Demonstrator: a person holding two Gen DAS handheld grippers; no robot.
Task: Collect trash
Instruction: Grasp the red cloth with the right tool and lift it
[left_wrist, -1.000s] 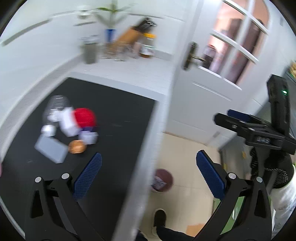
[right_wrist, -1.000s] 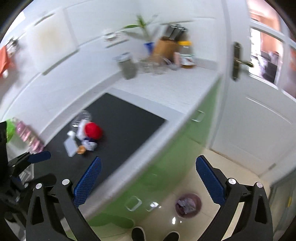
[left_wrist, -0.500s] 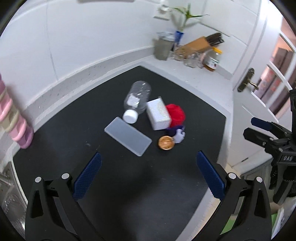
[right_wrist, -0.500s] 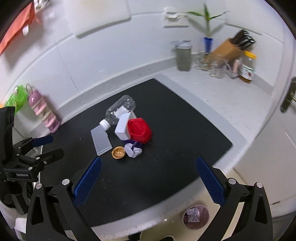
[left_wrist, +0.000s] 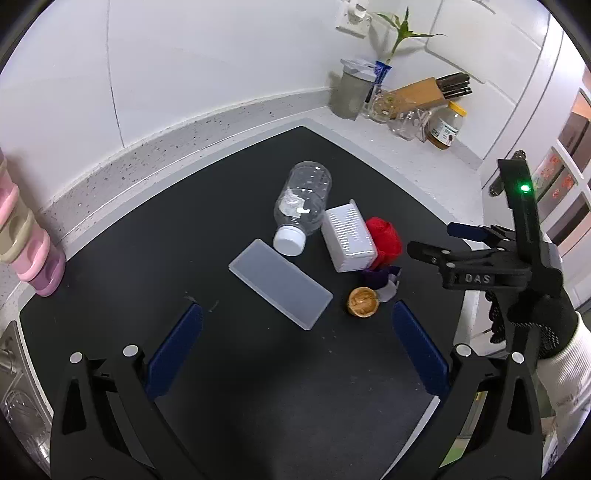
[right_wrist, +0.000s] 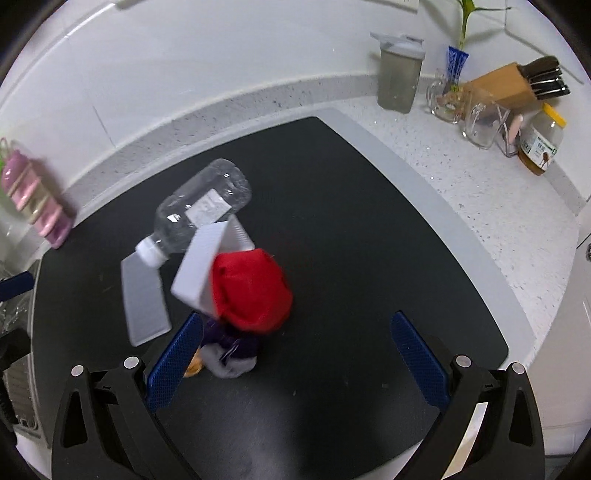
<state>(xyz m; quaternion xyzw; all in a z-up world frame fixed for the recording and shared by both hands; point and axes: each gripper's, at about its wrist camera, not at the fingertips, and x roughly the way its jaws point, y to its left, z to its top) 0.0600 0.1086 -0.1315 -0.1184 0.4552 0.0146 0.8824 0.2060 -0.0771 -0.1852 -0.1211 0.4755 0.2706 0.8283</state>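
A pile of trash lies on the black mat (left_wrist: 258, 369): a clear plastic bottle (left_wrist: 303, 205) on its side, a white ribbed box (left_wrist: 349, 238), a flat translucent lid (left_wrist: 280, 282), a red crumpled piece (left_wrist: 384, 238), a purple-and-grey scrap (left_wrist: 384, 284) and a brown nutshell (left_wrist: 362, 301). My left gripper (left_wrist: 297, 354) is open and empty, above the mat's near side. My right gripper (right_wrist: 297, 354) is open and empty, close over the red piece (right_wrist: 251, 293) and the scrap (right_wrist: 231, 356); it also shows in the left wrist view (left_wrist: 461, 243). The bottle (right_wrist: 199, 212), box (right_wrist: 207, 264) and lid (right_wrist: 144, 306) lie beyond.
A pink stacked container (left_wrist: 26, 251) stands at the mat's left edge. At the back right of the white counter (right_wrist: 498, 206) stand a grey shaker cup (left_wrist: 351, 92), a knife block (left_wrist: 424, 94), glass jars (left_wrist: 406, 122), a honey jar (left_wrist: 447, 127) and a plant vase (right_wrist: 456, 62).
Both grippers have swung from the door and floor toward the counter and come closer to the trash pile. The right gripper now hangs right over the red piece. Nothing has been gripped.
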